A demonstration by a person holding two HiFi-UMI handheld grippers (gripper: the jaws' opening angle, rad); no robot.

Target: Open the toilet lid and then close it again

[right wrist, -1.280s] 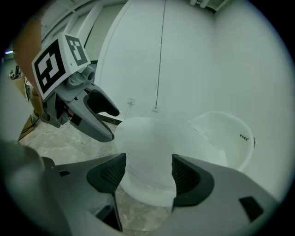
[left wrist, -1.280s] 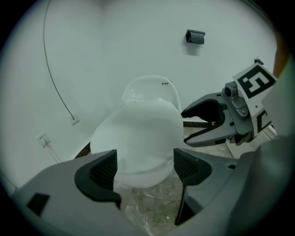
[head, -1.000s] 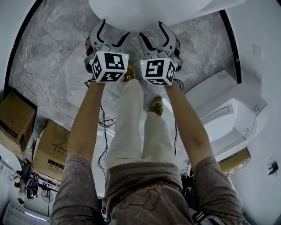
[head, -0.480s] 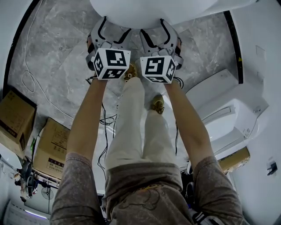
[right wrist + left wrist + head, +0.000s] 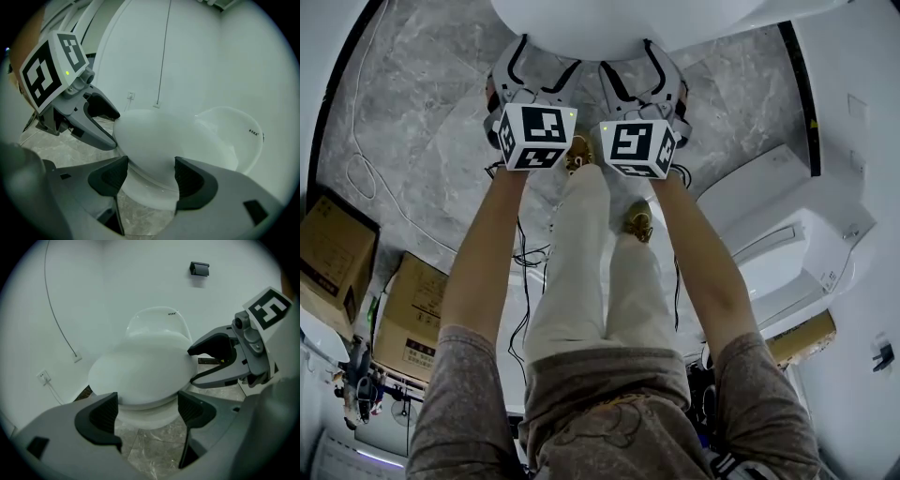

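Note:
A white toilet lid (image 5: 609, 23) lies down over the bowl at the top of the head view. Both grippers sit side by side at its front edge. In the left gripper view the lid (image 5: 140, 371) fills the middle, and my left gripper (image 5: 147, 411) is open with its dark pads on either side of the lid's front rim. My right gripper (image 5: 150, 176) is open too, straddling the lid (image 5: 154, 136) just to the right. From above, the left gripper (image 5: 546, 61) and right gripper (image 5: 631, 64) reach under the rim. The rounded cistern (image 5: 157, 319) stands behind.
Cardboard boxes (image 5: 337, 253) stand on the grey marble floor at the left, with a cable (image 5: 361, 159) trailing nearby. Another white fixture (image 5: 787, 253) is at the right. The person's shoes (image 5: 577, 155) are just below the grippers. A wall socket (image 5: 43, 377) is left of the toilet.
Both grippers have crept slightly forward toward the toilet's front rim. The lid has not visibly moved.

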